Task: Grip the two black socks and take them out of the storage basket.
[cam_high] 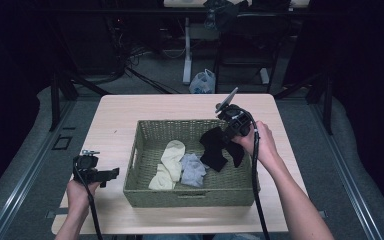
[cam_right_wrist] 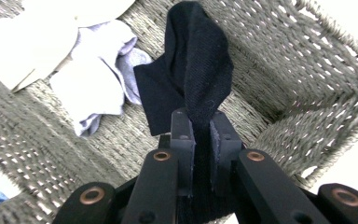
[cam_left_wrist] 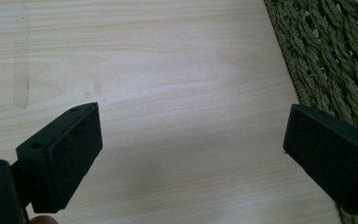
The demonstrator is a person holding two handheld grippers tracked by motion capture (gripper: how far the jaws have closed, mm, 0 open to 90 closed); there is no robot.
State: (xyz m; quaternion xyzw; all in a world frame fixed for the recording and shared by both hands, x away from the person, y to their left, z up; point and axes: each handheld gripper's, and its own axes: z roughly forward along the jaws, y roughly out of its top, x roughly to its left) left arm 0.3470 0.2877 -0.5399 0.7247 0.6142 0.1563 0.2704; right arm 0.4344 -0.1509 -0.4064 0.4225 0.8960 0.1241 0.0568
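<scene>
That limp black knit sock [cam_right_wrist: 198,65] is light and floppy, dangling below the right gripper [cam_right_wrist: 200,128], whose jaws are pinching a bunched fold, so grabbing it anywhere should work.

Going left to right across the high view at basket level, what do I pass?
Left gripper with open jaws → woven green basket → cream sock → pale lilac sock → black sock held in the shut right gripper.
</scene>
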